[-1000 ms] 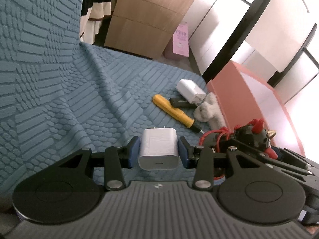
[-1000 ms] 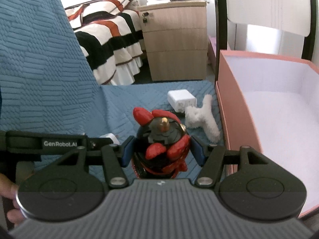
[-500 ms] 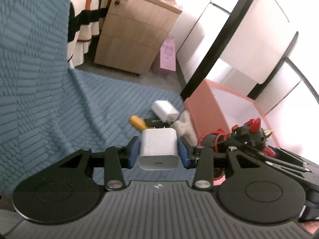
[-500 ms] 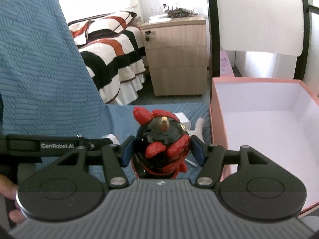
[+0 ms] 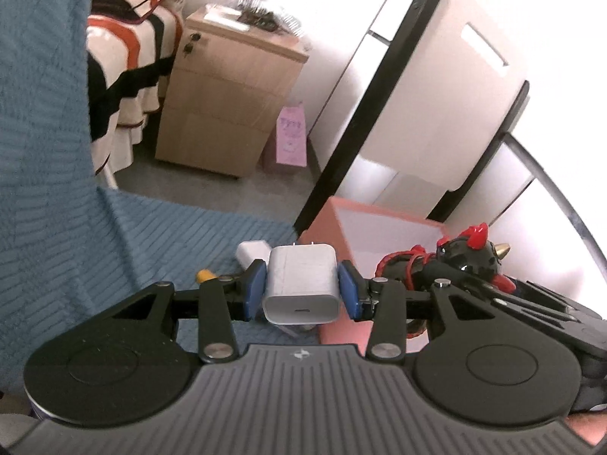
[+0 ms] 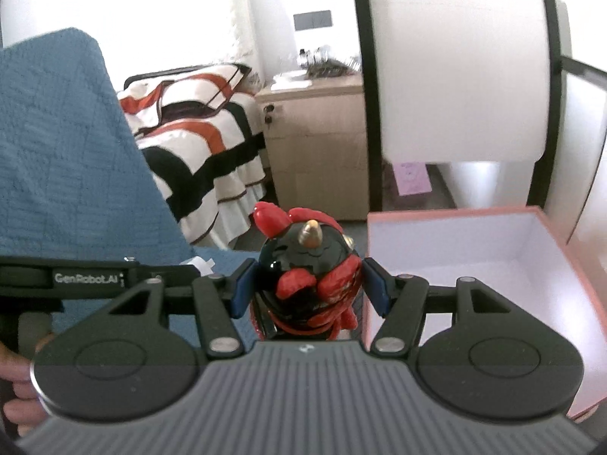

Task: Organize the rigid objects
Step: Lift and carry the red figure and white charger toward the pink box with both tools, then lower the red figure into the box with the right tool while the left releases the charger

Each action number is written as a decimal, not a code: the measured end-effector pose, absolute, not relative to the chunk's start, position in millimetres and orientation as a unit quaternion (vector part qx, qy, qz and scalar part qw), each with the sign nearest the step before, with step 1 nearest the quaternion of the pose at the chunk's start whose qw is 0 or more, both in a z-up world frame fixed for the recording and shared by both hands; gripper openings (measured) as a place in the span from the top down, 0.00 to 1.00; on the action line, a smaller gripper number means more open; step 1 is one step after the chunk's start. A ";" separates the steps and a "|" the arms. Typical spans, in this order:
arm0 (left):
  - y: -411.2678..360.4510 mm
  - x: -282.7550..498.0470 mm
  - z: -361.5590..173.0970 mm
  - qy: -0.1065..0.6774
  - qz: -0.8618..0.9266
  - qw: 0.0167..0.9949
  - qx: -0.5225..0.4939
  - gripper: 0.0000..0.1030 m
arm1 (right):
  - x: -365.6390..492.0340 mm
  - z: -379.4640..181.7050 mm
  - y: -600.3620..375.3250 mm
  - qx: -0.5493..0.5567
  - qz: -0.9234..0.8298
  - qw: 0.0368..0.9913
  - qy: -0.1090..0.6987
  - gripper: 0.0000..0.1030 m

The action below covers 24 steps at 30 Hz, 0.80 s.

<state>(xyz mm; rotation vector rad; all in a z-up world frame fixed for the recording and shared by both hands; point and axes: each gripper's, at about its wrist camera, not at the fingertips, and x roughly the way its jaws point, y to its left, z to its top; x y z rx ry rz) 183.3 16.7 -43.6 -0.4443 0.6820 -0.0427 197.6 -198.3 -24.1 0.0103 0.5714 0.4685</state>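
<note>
My left gripper (image 5: 301, 288) is shut on a white USB charger block (image 5: 301, 284), its prongs pointing away, held above the blue quilted cover (image 5: 170, 235). My right gripper (image 6: 308, 284) is shut on a black and red horned figurine (image 6: 309, 265), which also shows at the right of the left wrist view (image 5: 466, 261). The pink open box (image 6: 455, 250) with a white inside stands just right of the figurine and behind the charger (image 5: 383, 227). A second white adapter (image 5: 250, 250) and the tip of a yellow-handled screwdriver (image 5: 205, 275) lie on the cover, mostly hidden behind the left fingers.
A wooden bedside cabinet (image 5: 227, 106) and a striped bed (image 6: 197, 132) stand beyond the cover. A white, black-framed chair back (image 6: 455, 76) rises behind the box. A pink paper bag (image 5: 290, 138) leans by the cabinet. A hand (image 6: 15, 379) grips the left tool.
Both grippers have risen with their objects still gripped; the cover and the items on it dropped lower in view, and the pink box now sits closer under the figurine.
</note>
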 end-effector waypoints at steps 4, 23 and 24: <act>0.9 191.0 -22.8 0.317 -0.024 0.923 -0.217 0.53 | 203.5 -11.4 -213.0 0.011 0.227 0.935 0.273 0.39; -108.3 264.6 -17.9 0.336 -0.055 0.914 -0.221 0.53 | 256.1 -10.9 -304.3 0.012 0.184 0.936 0.301 0.39; -113.4 267.0 -24.5 0.342 -0.056 0.911 -0.222 0.53 | 258.4 -17.1 -310.5 0.012 0.180 0.934 0.307 0.39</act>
